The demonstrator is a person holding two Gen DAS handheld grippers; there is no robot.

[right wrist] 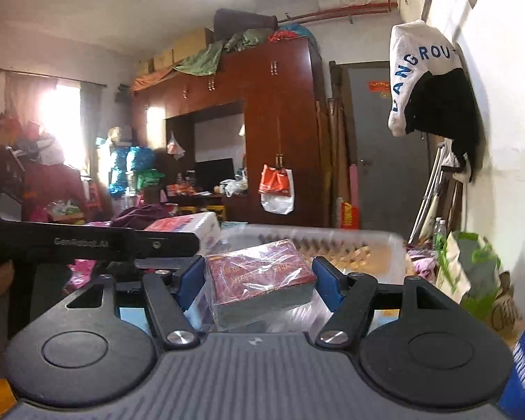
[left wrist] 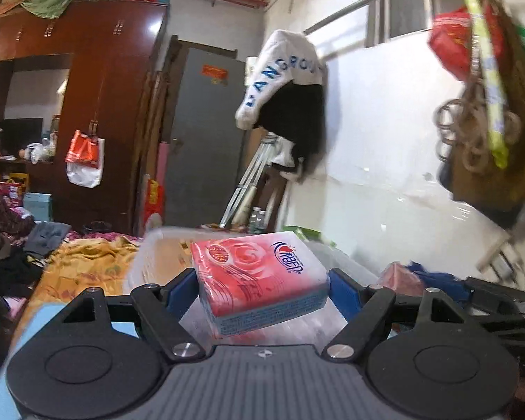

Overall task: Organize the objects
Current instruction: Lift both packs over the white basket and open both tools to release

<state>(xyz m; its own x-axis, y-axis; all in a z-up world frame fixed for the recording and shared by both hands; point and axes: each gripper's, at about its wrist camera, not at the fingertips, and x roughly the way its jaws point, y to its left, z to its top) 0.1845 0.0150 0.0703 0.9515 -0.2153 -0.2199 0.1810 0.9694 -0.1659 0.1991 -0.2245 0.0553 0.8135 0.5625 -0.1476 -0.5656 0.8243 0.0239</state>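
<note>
My left gripper (left wrist: 262, 288) is shut on a pink tissue pack (left wrist: 259, 280) with a rose print, held tilted in the air above a clear plastic bin (left wrist: 157, 255). My right gripper (right wrist: 259, 285) is shut on a dark red pack wrapped in clear film (right wrist: 259, 276), held over the same clear bin (right wrist: 367, 245). The left gripper's body (right wrist: 87, 241) and its tissue pack (right wrist: 192, 227) show at the left of the right wrist view. The right gripper's body (left wrist: 500, 301) shows at the right edge of the left wrist view.
The bin stands on a bed with a yellow patterned cover (left wrist: 84, 266) and piled clothes (left wrist: 3, 245). A red-brown wardrobe (left wrist: 98, 105), a grey door (left wrist: 206, 133) and a white wall with hung clothes (left wrist: 287, 87) lie beyond. Bags (left wrist: 483, 105) hang at the right.
</note>
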